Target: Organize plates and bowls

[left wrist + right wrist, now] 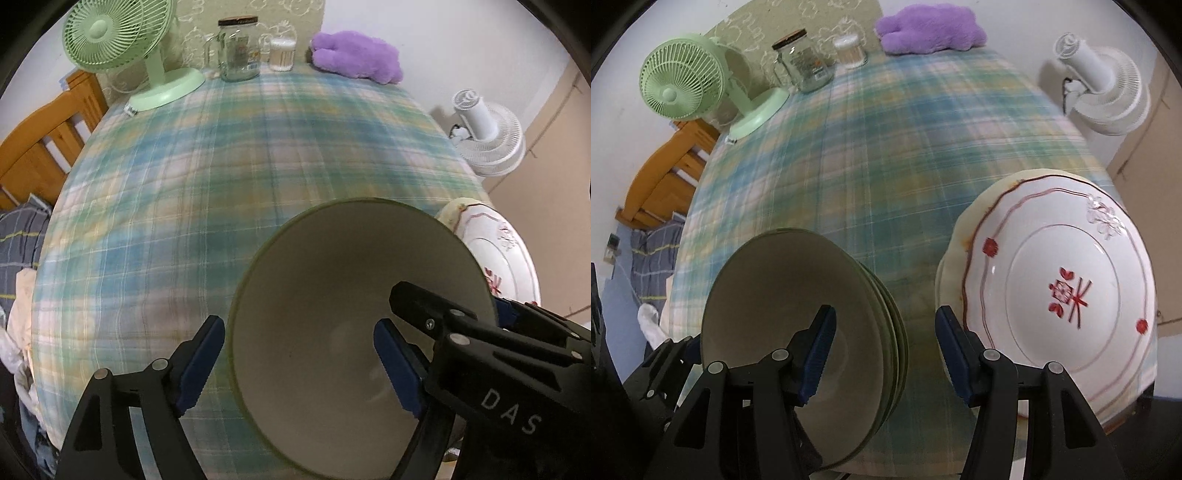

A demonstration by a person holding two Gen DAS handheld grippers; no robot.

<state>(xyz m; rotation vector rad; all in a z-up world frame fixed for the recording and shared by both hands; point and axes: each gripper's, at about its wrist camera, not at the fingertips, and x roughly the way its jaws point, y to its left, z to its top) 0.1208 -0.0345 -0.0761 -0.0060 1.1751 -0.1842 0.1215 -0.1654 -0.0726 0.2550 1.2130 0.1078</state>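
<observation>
Surface [221, 192]: covered by a soft plaid cloth in blue, green, yellow and white, blurred in both views. At its far edge stand a pale green plastic desk fan [122, 48], a clear glass jar with a dark lid [238, 48], a small clear tub of cotton swabs [282, 53] and a purple plush toy [356, 57].

Room: white walls; a white pedestal fan [1108, 88] to the right of the surface; an orange wooden bed frame [40, 136] with grey checked bedding to the left.

Stack of pale green-rimmed, cream ceramic bowls [798, 314]: conical, glossy, nested, at the near left of the surface.

White scalloped ceramic plate with red floral motif and thin brown rim lines [1060, 291]: at the near right, on top of other plates, apart from the bowls.

Left gripper [299, 365]: black frame, blue ribbed pads; released, jaws wide, straddling the top bowl's near rim without pressing it.

Right gripper [886, 354]: same build; released, empty, jaws parted over the cloth between bowls and plate.
</observation>
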